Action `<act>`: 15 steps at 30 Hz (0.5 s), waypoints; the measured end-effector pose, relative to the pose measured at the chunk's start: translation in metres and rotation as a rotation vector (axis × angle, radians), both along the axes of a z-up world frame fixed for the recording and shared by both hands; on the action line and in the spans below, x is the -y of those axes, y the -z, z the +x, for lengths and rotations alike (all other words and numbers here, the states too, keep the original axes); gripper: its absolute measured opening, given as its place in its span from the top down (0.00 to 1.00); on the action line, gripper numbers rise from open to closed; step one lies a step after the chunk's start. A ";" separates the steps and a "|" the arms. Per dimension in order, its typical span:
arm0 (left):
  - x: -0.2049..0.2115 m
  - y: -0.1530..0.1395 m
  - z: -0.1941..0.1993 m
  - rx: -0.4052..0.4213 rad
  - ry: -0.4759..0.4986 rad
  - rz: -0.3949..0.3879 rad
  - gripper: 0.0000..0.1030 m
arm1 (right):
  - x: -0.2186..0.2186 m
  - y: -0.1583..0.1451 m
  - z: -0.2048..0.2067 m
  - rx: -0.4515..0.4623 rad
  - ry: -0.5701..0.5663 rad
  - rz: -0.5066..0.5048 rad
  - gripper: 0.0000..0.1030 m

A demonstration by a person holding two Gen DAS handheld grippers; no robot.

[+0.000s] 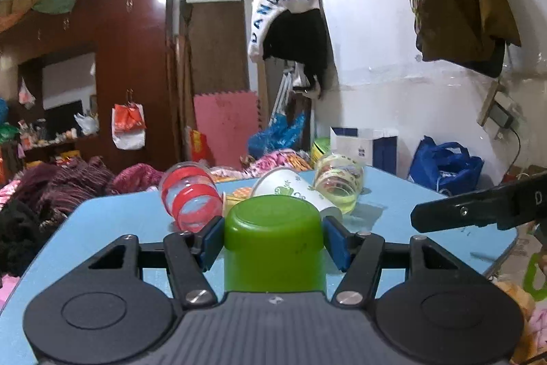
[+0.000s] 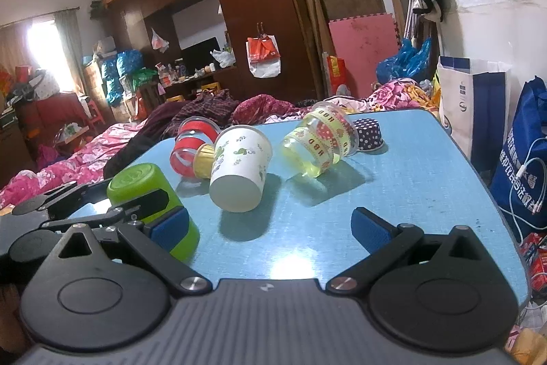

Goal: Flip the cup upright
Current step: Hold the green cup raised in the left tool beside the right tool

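Blue table [image 2: 410, 180] carries six cups: one green cup [image 1: 273, 238] bottom-up, pinched by the left gripper [image 1: 273, 240]; five others behind it. Right gripper [image 2: 270, 228] hovers spread, holding nothing.

Left gripper [image 1: 273, 236] level, jaws clamped on a load, right gripper [image 2: 270, 228] beside it, jaws spread wide

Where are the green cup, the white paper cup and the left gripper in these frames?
green cup [image 1: 273, 228]: left wrist view, on its side wall below the upturned base.
white paper cup [image 2: 239, 163]: right wrist view, on its printed side wall.
left gripper [image 1: 273, 236]: left wrist view, midway between the blue pads.
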State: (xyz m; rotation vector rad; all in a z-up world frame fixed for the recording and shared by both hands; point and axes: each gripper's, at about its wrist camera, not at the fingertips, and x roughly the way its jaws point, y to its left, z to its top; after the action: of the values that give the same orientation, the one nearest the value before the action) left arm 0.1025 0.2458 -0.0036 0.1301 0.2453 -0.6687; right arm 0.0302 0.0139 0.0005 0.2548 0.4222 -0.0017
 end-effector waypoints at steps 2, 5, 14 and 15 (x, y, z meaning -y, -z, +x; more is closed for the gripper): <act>0.000 -0.003 0.002 -0.013 0.012 0.012 0.37 | 0.000 0.000 0.001 0.000 0.002 -0.003 0.01; 0.002 -0.009 0.005 -0.002 0.005 -0.004 0.37 | 0.001 0.000 0.001 -0.001 0.001 0.001 0.01; 0.008 -0.003 0.005 0.060 -0.026 -0.065 0.37 | 0.004 0.002 0.002 -0.005 0.010 0.015 0.01; 0.008 -0.003 0.007 0.057 -0.028 -0.073 0.37 | 0.004 0.003 0.002 -0.005 0.010 0.015 0.01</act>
State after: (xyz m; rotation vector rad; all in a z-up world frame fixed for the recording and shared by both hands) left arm 0.1094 0.2382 -0.0009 0.0753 0.1678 -0.6441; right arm 0.0322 0.0096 -0.0020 0.2715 0.4265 -0.0087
